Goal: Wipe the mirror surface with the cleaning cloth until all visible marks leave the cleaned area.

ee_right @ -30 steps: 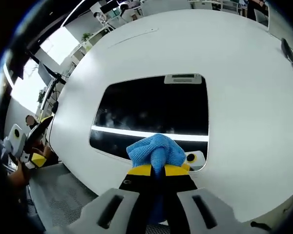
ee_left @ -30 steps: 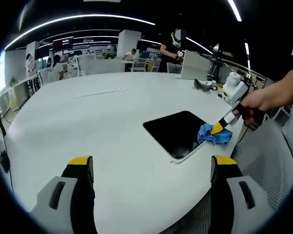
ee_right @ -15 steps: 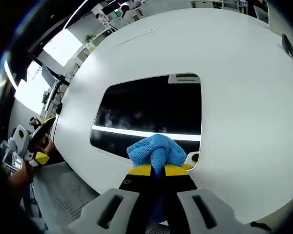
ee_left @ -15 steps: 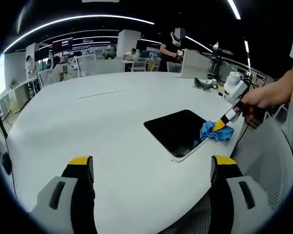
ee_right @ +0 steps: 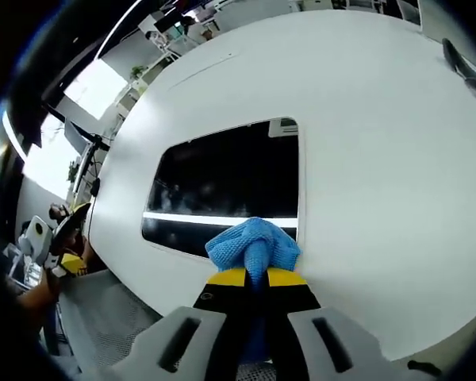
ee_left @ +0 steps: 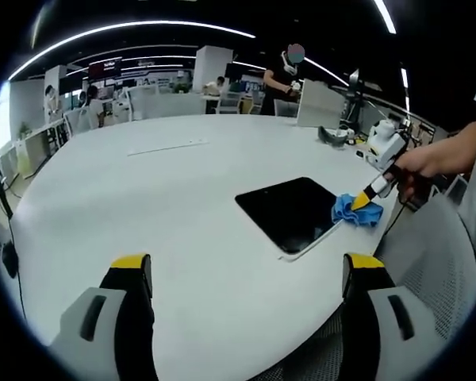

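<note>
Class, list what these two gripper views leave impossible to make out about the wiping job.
- Mirror under the blue cloth, right gripper view: hidden by the cloth.
- Marks on the mirror, left gripper view: too small, glass reads black.
- Right gripper jaw tips: buried in cloth.
- Left gripper: nothing between its jaws.

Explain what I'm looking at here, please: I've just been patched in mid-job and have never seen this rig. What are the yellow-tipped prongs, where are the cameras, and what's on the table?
There is no robot arm: a person holds a two-jaw gripper in each hand, and a fisheye camera rides on each one, looking forward along its jaws.

In the left gripper view, the left gripper hangs open over the white table, holding nothing. Across the table you see the person's hand working the right gripper.

In the right gripper view, the right gripper's jaws are shut on the blue cleaning cloth, which rests at the mirror's near corner.

The mirror is the dark flat rectangle with a white frame, lying on the table and reflecting a ceiling light strip.
</note>
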`<act>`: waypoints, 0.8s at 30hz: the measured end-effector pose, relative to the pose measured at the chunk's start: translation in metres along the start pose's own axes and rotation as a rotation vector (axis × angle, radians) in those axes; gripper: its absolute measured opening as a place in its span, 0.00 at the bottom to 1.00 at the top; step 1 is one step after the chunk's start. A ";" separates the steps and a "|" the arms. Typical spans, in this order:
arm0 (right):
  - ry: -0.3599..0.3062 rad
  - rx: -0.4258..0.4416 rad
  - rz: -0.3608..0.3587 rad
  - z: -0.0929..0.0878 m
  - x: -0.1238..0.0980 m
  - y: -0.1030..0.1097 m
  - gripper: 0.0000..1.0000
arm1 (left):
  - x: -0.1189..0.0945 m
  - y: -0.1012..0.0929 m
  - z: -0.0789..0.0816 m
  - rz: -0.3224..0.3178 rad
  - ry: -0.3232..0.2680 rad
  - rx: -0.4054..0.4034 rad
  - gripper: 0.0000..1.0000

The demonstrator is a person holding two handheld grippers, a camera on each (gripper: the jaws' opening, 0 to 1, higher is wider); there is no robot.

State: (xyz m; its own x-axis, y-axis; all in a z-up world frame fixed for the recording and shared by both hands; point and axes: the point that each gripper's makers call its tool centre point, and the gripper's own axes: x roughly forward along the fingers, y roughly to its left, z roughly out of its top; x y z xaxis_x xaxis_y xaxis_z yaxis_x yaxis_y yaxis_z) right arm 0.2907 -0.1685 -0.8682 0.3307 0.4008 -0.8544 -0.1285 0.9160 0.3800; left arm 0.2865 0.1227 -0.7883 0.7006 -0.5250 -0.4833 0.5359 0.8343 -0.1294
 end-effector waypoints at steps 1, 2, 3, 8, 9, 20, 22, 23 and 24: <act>0.000 -0.001 0.000 0.000 0.000 0.000 0.01 | 0.000 0.000 -0.002 0.001 0.008 -0.001 0.99; -0.001 -0.004 -0.003 0.001 0.000 -0.001 0.01 | 0.000 -0.001 -0.002 0.000 0.011 -0.007 0.99; -0.004 -0.003 -0.003 0.003 0.000 -0.002 0.01 | 0.000 -0.001 -0.002 -0.003 0.008 -0.006 0.99; 0.006 0.006 -0.005 0.006 0.002 -0.002 0.01 | 0.001 0.000 -0.001 0.001 0.002 0.009 0.99; 0.010 0.002 -0.006 0.006 0.003 -0.002 0.01 | 0.001 0.000 -0.002 0.001 0.008 0.006 0.99; 0.008 -0.006 -0.032 0.030 0.013 -0.003 0.01 | -0.002 0.004 0.002 0.010 -0.019 -0.021 0.99; 0.003 -0.009 -0.039 0.038 0.015 -0.004 0.01 | -0.002 0.004 0.004 0.011 -0.026 -0.013 0.99; 0.002 -0.008 -0.040 0.041 0.016 -0.004 0.01 | -0.002 0.005 0.005 0.013 -0.026 -0.011 0.99; 0.003 -0.006 -0.041 0.043 0.017 -0.005 0.01 | -0.001 0.006 0.004 0.014 -0.024 -0.014 0.99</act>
State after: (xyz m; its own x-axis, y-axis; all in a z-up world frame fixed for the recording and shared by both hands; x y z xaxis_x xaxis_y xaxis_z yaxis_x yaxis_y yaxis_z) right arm 0.3375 -0.1667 -0.8690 0.3333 0.3627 -0.8703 -0.1206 0.9319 0.3422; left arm 0.2906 0.1276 -0.7846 0.7193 -0.5171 -0.4639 0.5195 0.8437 -0.1351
